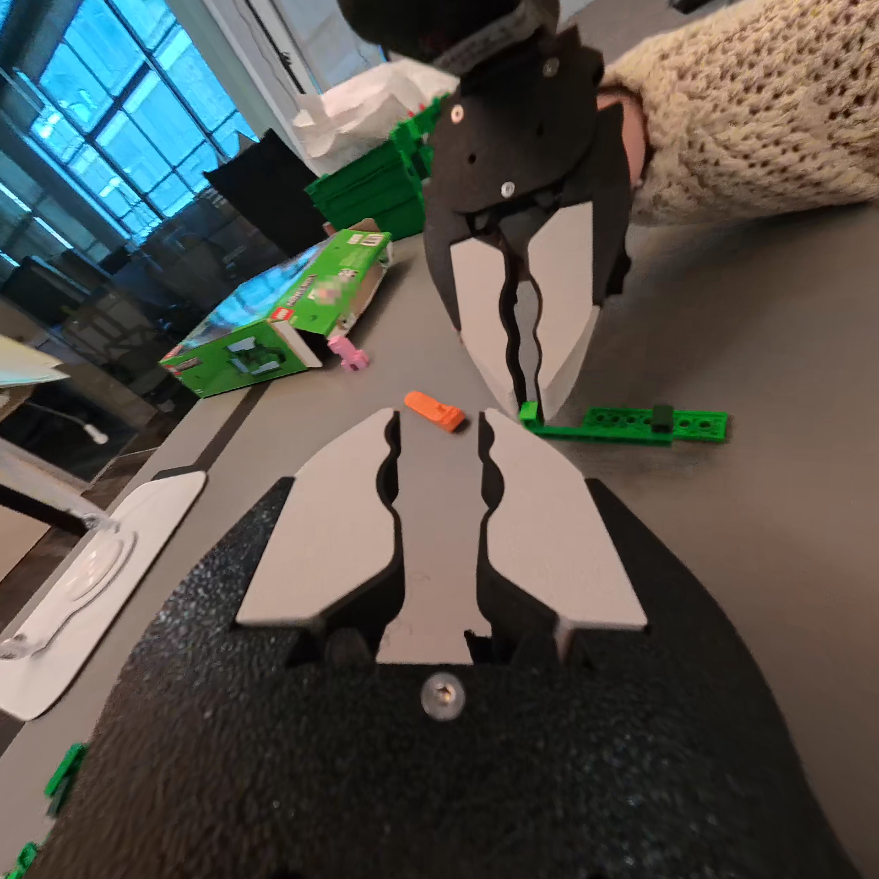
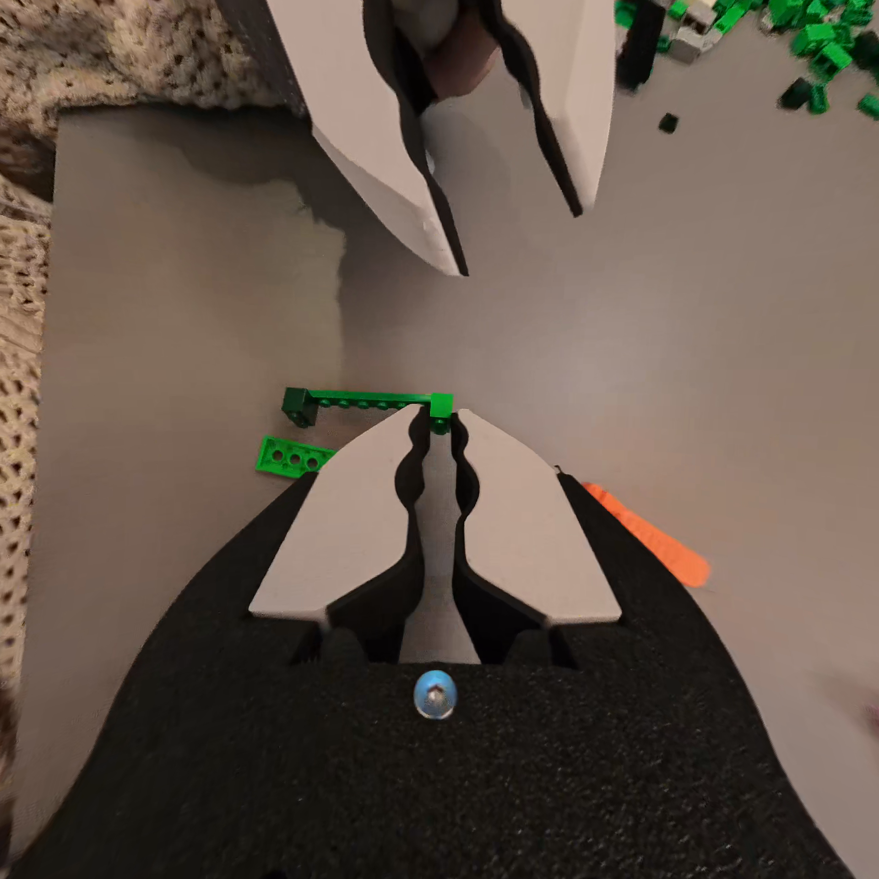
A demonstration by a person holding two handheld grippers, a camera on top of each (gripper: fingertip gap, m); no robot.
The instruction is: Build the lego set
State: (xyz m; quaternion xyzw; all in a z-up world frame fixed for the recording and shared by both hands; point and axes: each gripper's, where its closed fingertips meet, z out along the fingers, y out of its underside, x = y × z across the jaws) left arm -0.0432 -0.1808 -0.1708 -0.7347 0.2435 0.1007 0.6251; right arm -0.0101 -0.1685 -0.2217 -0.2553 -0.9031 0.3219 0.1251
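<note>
**Barely started: one strip of plates, a heap still loose**

On the grey table (image 2: 618, 356) lies a green plate assembly (image 1: 618, 423), while loose bricks (image 2: 818, 43) wait far off. The right gripper (image 2: 436, 418), pointing down, pinches the small bright green brick (image 2: 441, 405) at its end, apparently seating it. The left gripper (image 1: 437, 418) hovers nearby, spread, empty.

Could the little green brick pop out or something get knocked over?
It might. The right tool pinches only the small green brick at one end of the long green plate, so the brick could snap off, or the plate could swing and slip. The orange separator lies close by, just ahead of the open left tool, which could bump it.
</note>
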